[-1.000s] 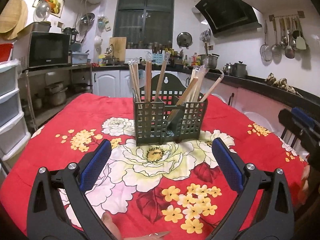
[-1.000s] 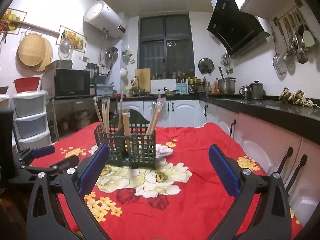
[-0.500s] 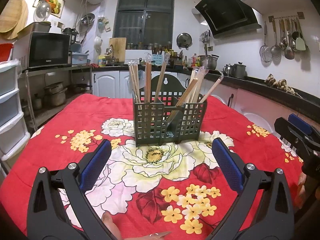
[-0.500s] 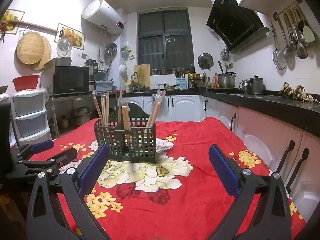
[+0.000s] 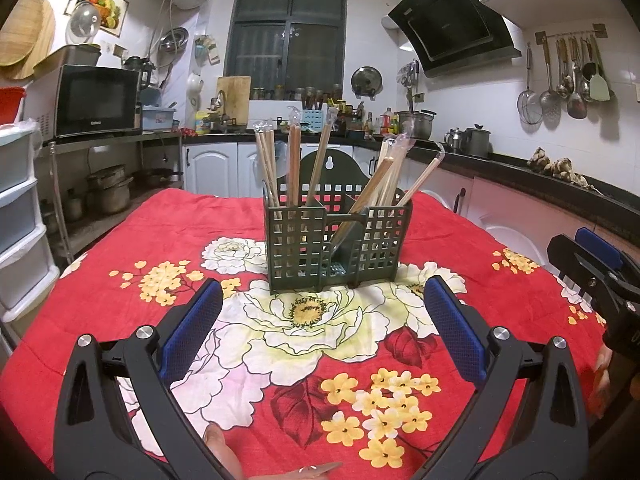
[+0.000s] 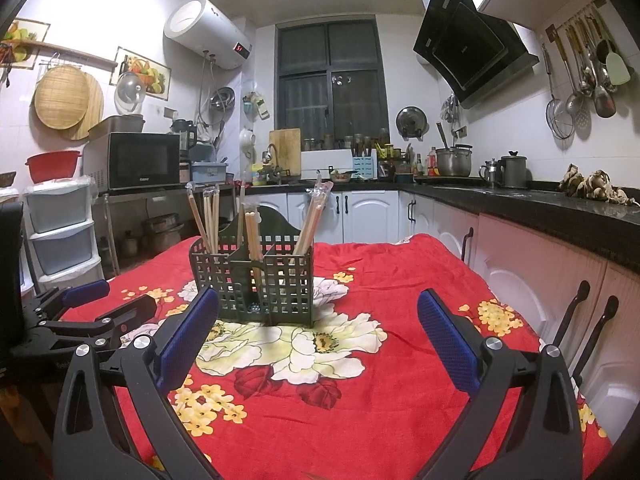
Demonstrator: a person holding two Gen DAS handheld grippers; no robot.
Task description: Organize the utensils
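Observation:
A dark green slotted utensil holder (image 5: 336, 240) (image 6: 256, 284) stands upright on the red floral tablecloth (image 5: 180, 248) (image 6: 400, 380). Several plastic-wrapped wooden chopsticks (image 5: 294, 160) (image 6: 208, 216) lean in its compartments. My left gripper (image 5: 324, 328) is open with nothing between its blue pads, a short way in front of the holder. My right gripper (image 6: 316, 332) is open too and holds nothing, nearer the table's right side. In the left wrist view the right gripper (image 5: 592, 268) shows at the right edge; in the right wrist view the left gripper (image 6: 80, 312) lies at the left.
The table is ringed by kitchen furniture: white cabinets with a black counter (image 6: 540, 208) on the right, a plastic drawer tower (image 5: 20, 220) and a microwave (image 5: 96, 100) on the left. A dark chair back (image 6: 588, 320) stands by the table's right edge.
Both grippers have shifted slightly; the holder sits a little lower and closer in the right wrist view. Nothing was picked up or let go.

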